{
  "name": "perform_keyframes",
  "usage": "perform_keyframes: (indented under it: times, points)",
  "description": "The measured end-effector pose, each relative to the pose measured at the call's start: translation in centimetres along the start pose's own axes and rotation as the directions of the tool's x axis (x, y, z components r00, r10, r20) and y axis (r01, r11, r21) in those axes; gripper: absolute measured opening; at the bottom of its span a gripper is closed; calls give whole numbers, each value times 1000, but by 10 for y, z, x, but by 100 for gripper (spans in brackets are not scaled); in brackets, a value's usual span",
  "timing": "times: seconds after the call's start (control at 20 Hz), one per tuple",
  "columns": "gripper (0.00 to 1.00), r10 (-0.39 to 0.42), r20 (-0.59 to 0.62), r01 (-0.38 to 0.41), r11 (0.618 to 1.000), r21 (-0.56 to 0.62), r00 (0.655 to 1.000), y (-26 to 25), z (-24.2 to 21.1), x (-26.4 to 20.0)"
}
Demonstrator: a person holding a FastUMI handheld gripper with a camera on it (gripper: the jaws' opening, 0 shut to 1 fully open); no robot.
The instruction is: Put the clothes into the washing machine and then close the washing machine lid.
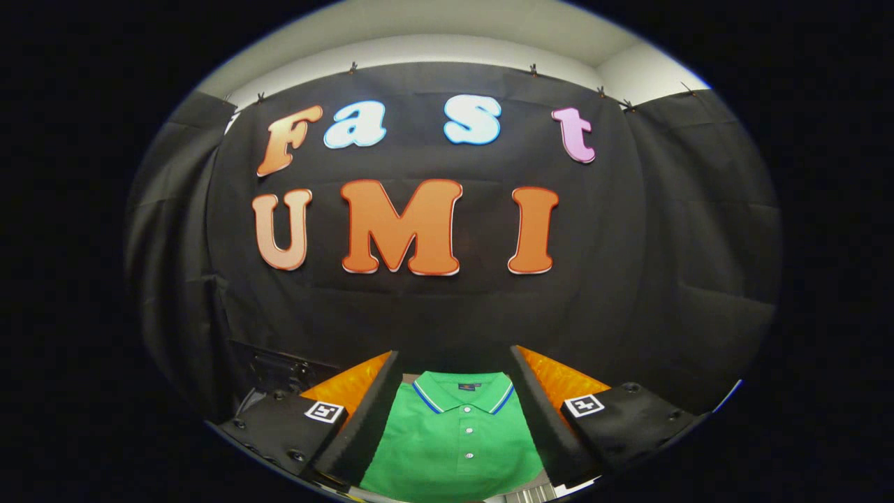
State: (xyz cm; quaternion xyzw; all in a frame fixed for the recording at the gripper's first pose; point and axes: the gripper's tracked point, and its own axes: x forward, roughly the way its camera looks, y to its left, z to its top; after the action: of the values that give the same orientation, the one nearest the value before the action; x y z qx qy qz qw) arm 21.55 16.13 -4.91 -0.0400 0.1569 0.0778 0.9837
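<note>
A green polo shirt (pixel 454 440) with a blue-and-white striped collar and a buttoned placket lies flat, collar toward the booth's wall. I see it in the gap between my two fingers. My gripper (pixel 455 360) is open, held above the shirt, and its fingers touch nothing. The lower part of the shirt is cut off from sight below the fingers.
The black cloth wall stands close beyond the shirt. A dark object (pixel 279 370) sits low at the left, behind the left finger; I cannot make out what it is. A strip of pale surface (pixel 517 494) shows beside the shirt near the right finger.
</note>
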Motion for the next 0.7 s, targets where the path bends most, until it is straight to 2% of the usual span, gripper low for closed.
perform_keyframes:
  times: [0.15, 0.25, 0.45, 0.6, 0.7]
  points:
    - [96, -8, -152, 10, 1000, 12, 988, 6, -27, 42]
    - [97, 15, -288, -7, 1000, 28, 957, 12, -62, 60]
    - [97, 73, -524, -8, 992, 124, 848, 26, -135, 63]
    - [97, 56, -626, 22, 993, 116, 778, 14, -161, 64]
    - [97, 55, -694, 25, 994, 105, 718, 6, -176, 68]
